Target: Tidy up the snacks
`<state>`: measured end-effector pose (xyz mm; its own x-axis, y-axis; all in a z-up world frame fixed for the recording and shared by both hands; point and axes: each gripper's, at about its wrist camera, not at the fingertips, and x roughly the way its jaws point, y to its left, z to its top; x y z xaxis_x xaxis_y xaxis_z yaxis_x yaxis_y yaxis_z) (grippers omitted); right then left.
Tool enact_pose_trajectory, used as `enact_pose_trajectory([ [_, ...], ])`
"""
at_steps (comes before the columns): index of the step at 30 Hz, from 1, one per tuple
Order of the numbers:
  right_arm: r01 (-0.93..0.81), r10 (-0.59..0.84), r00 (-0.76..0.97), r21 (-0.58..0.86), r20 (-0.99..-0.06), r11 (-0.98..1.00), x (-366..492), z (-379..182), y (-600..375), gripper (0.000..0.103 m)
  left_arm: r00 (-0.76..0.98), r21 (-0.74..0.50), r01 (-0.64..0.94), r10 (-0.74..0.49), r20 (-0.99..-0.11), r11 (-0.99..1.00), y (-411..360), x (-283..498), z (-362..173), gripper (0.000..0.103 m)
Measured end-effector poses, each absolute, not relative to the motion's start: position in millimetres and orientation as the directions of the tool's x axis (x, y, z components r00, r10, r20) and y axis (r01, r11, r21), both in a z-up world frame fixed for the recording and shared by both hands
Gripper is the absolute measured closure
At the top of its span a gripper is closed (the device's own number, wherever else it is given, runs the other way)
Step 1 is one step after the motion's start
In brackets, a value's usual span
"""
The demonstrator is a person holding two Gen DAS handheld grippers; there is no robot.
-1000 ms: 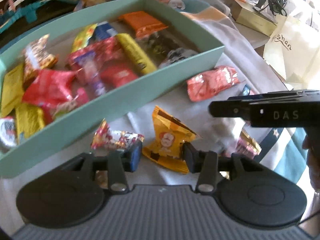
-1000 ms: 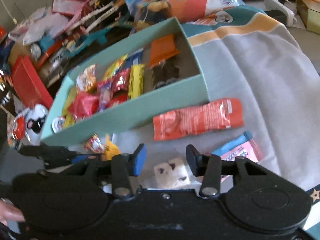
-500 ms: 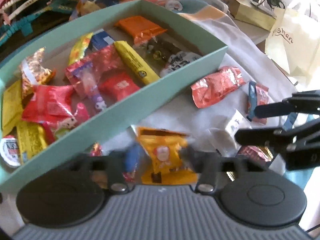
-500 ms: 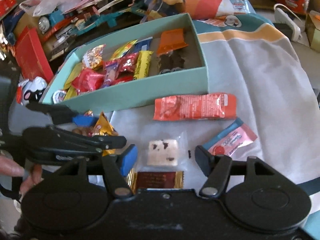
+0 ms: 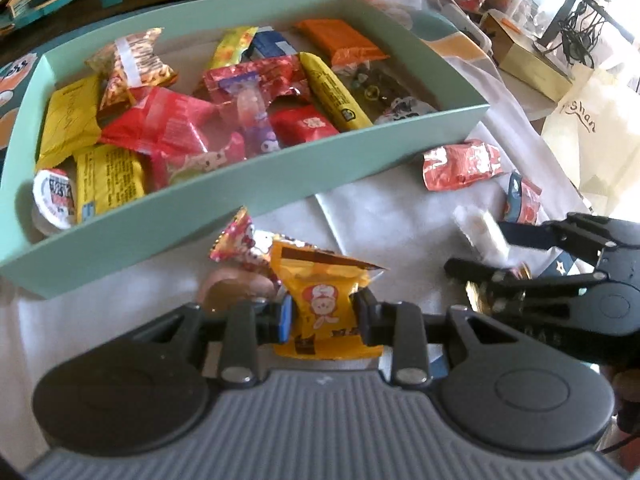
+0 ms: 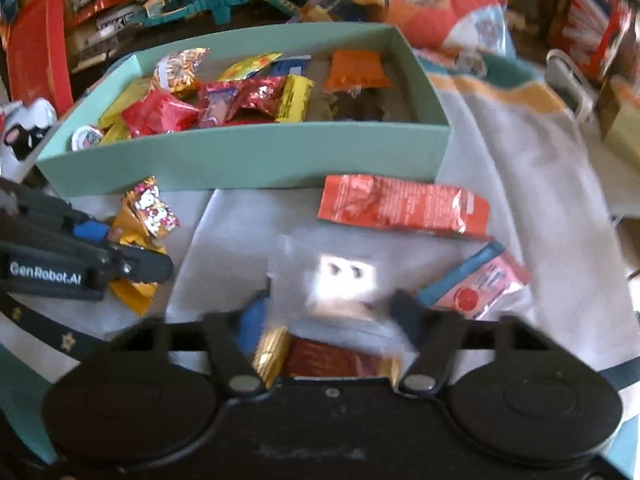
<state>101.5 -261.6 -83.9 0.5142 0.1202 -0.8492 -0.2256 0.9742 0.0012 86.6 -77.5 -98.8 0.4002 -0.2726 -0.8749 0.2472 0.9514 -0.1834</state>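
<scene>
A teal box (image 5: 224, 216) (image 6: 248, 156) holds several wrapped snacks. My left gripper (image 5: 322, 316) is shut on a yellow snack packet (image 5: 320, 288) in front of the box; it also shows in the right wrist view (image 6: 132, 280). My right gripper (image 6: 332, 316) is open around a clear packet with a white cookie (image 6: 344, 280) (image 5: 480, 228), over a brown and gold bar (image 6: 332, 360). The right gripper shows at the right of the left wrist view (image 5: 500, 252).
On the grey cloth lie a small colourful candy (image 5: 236, 240) (image 6: 152, 208), a long red packet (image 6: 404, 208) (image 5: 460, 164) and a pink and blue packet (image 6: 476, 284) (image 5: 520, 200). Toys and boxes clutter the area behind the box.
My left gripper has closed on the yellow packet. My right gripper has moved forward and its fingers now flank the white cookie packet.
</scene>
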Motion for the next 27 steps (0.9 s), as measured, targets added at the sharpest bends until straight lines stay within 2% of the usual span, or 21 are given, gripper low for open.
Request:
enact_pose_trajectory([
  [1,-0.216,0.128,0.511,0.017,-0.85,0.976,103.1,-80.3,-263.3,0.088,0.402,-0.186,0.245,-0.275,-0.874,0.951,-76.8,85.9,-97.7,0.073],
  [3,-0.184,0.16,0.491,0.077,-0.857,0.98,109.2,-74.4,-271.9,0.088,0.402,-0.209,0.245,-0.295,-0.867,0.947,-74.4,83.7,-94.3,0.073],
  [8,-0.153,0.178,0.504,0.115,-0.845,0.982,109.0,-60.4,-280.7,0.088,0.418,-0.252,0.235,-0.331,-0.846,0.939,-62.7,78.2,-80.0,0.073],
  [13,-0.188,0.228,0.542,0.148,-0.809,0.971,111.7,-27.5,-274.5,0.088,0.467,-0.274,0.224,-0.35,-0.812,0.935,-45.9,80.7,-52.8,0.073],
  [20,-0.249,0.326,0.556,0.221,-0.764,0.943,174.6,0.0,-238.5,0.088,0.563,-0.218,0.175,-0.279,-0.777,0.96,-7.7,123.2,-18.2,0.073],
  [27,-0.306,0.407,0.53,0.28,-0.744,0.91,257.8,5.5,-180.7,0.088,0.605,-0.213,0.094,-0.225,-0.763,0.973,30.3,189.0,-7.0,0.073],
])
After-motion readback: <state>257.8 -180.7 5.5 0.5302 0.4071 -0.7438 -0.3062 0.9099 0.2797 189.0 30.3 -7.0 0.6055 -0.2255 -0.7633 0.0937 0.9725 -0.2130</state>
